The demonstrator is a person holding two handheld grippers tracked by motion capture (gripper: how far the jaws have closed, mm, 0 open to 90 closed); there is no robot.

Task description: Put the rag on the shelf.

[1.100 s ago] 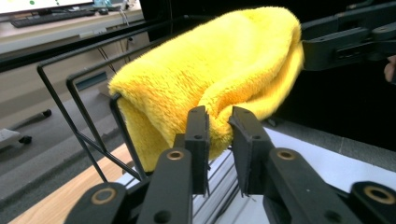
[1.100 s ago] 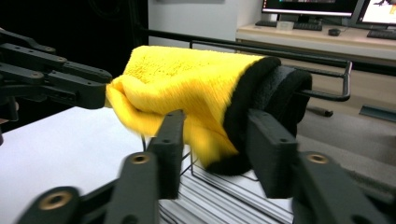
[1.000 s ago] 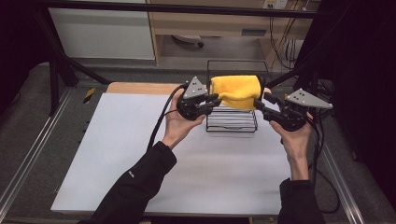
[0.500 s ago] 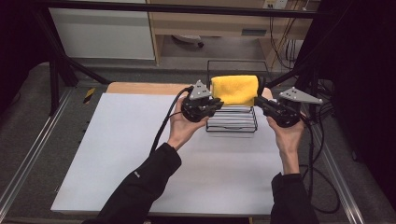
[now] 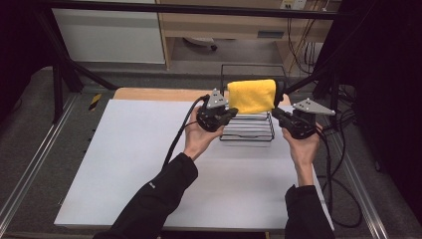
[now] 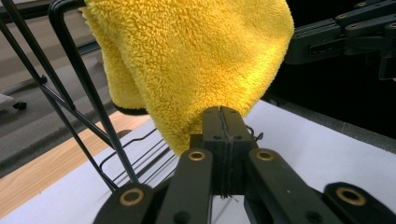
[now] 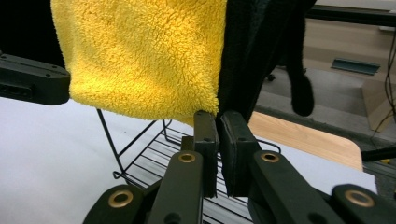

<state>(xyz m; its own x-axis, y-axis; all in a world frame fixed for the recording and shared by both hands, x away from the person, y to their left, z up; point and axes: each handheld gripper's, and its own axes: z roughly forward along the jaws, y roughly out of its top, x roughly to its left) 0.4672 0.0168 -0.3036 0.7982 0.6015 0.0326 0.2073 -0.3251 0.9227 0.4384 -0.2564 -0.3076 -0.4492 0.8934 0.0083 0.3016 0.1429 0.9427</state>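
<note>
A fluffy yellow towel [image 5: 251,95] hangs over the top bar of a black wire rack [image 5: 247,130] at the far middle of the white table. My left gripper [image 5: 230,113] is at the towel's left end. Its jaws are pressed shut [image 6: 222,112], tips just under the towel's lower edge [image 6: 196,60], and I see nothing between them. My right gripper [image 5: 275,113] is at the towel's right end. Its jaws [image 7: 218,114] stand a narrow slit apart right below the towel's lower corner [image 7: 140,56]. I cannot tell whether they touch it.
A black cloth [image 7: 261,51] hangs beside the towel on the rack's right end. The white table top [image 5: 134,159] stretches left and toward the person. A wooden strip [image 5: 149,93] runs along its far edge. Each gripper trails a cable [image 5: 179,137].
Both grippers have drawn in a little toward the rack and sunk slightly, the right one moving left. The towel hangs where it was.
</note>
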